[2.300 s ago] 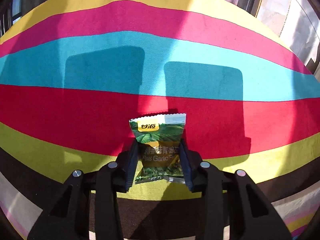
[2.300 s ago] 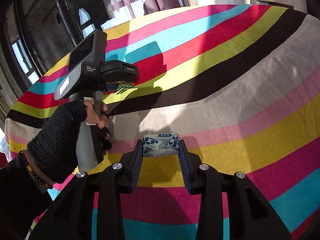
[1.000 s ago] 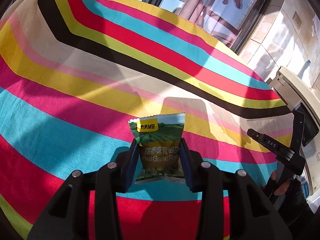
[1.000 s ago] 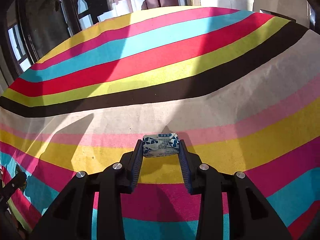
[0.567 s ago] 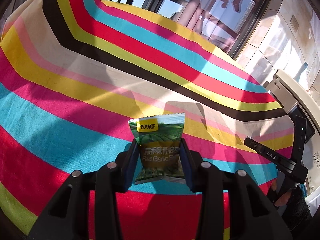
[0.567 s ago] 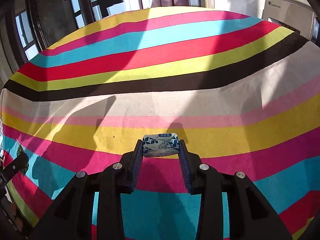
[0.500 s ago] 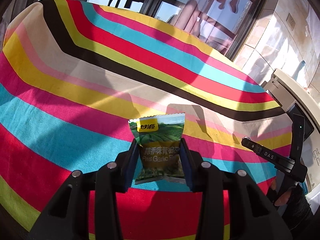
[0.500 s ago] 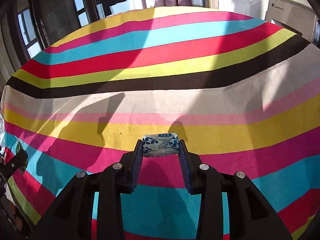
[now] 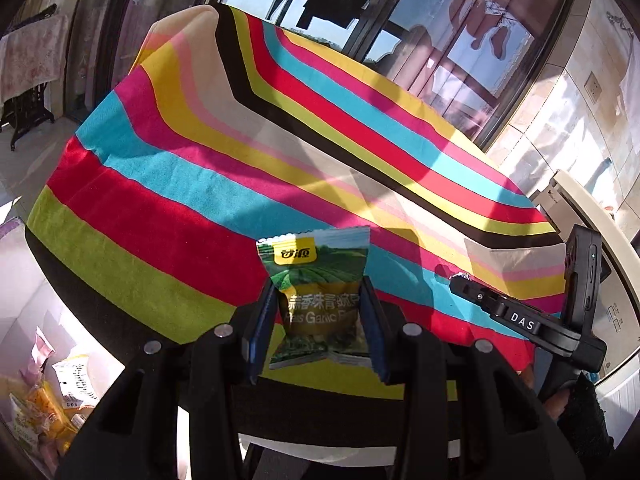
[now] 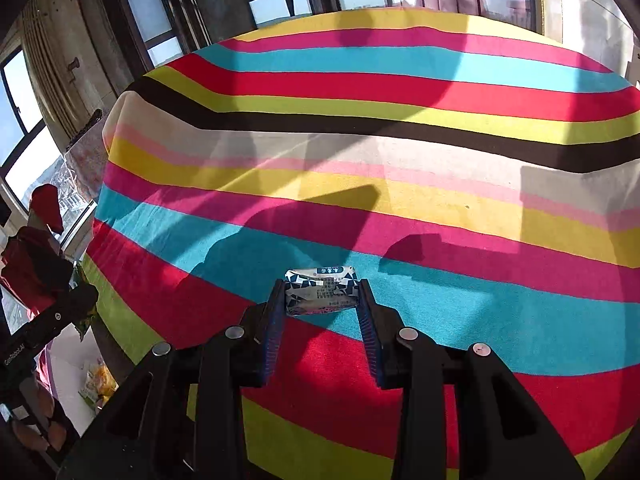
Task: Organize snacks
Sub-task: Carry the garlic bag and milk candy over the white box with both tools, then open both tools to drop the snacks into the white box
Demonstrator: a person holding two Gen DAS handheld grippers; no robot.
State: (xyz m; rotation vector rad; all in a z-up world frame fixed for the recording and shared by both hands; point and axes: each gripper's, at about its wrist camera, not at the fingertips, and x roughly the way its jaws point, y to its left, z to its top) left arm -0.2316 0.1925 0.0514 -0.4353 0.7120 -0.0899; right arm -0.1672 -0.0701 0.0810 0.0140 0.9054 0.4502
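A green snack packet (image 9: 316, 296) with a yellow logo stands upright between the blue pads of my left gripper (image 9: 318, 320), which is shut on it above the striped tablecloth (image 9: 280, 128). In the right wrist view my right gripper (image 10: 321, 294) is shut on a small blue-and-white wrapped snack (image 10: 320, 290), held above the cloth's teal and red stripes (image 10: 480, 312). The right gripper's black body (image 9: 520, 320) and the gloved hand (image 9: 580, 412) holding it show at the right edge of the left wrist view. The left gripper's body (image 10: 44, 320) shows at the left edge of the right wrist view.
Below the table's left edge sits a white container (image 9: 44, 396) with several yellow and pale snack packets; it also appears low left in the right wrist view as a white box (image 10: 80, 376). A white appliance (image 9: 592, 224) stands to the right. Windows and curtains lie beyond the far edge.
Both grippers have swung left across the table, each still gripping its snack. The table's left edge and the snack container below it have come into view.
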